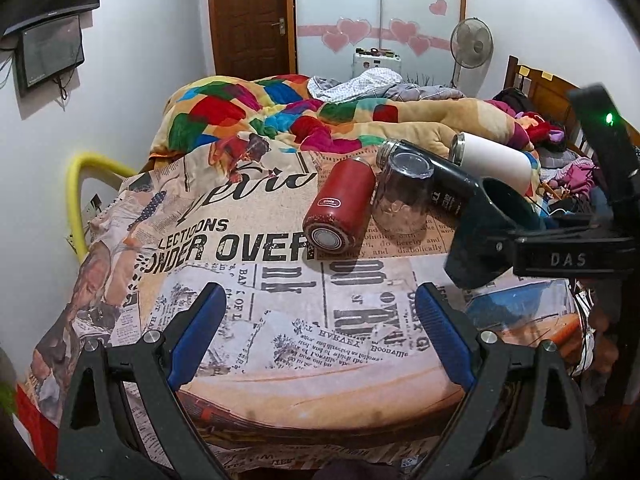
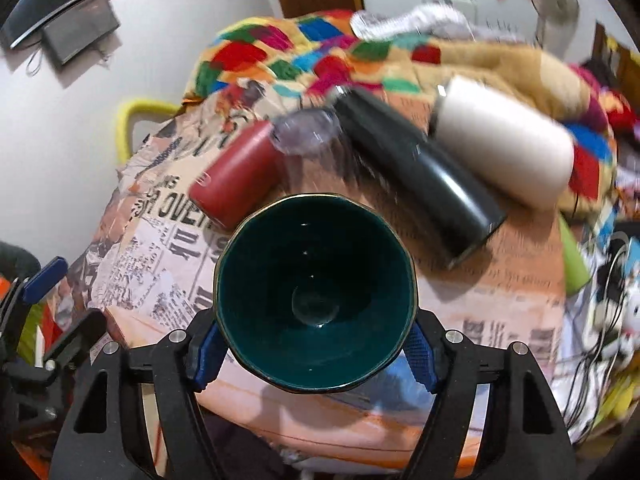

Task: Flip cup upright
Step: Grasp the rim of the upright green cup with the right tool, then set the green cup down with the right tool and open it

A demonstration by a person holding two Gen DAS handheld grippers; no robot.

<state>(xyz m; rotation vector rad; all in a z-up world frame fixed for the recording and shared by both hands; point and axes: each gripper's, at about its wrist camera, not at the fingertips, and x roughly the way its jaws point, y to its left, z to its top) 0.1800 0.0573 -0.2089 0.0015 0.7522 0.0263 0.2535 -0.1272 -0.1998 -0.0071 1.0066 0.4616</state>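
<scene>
My right tool grips the dark green cup off the bed, mouth tipped toward the flasks, axis not yet vertical. Left tool spread wide, holding nothing, farther off.

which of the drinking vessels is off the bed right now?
The dark teal cup, clamped in the right gripper. The red bottle, black bottle and white bottle all lie on their sides; the clear glass stands inverted.
</scene>
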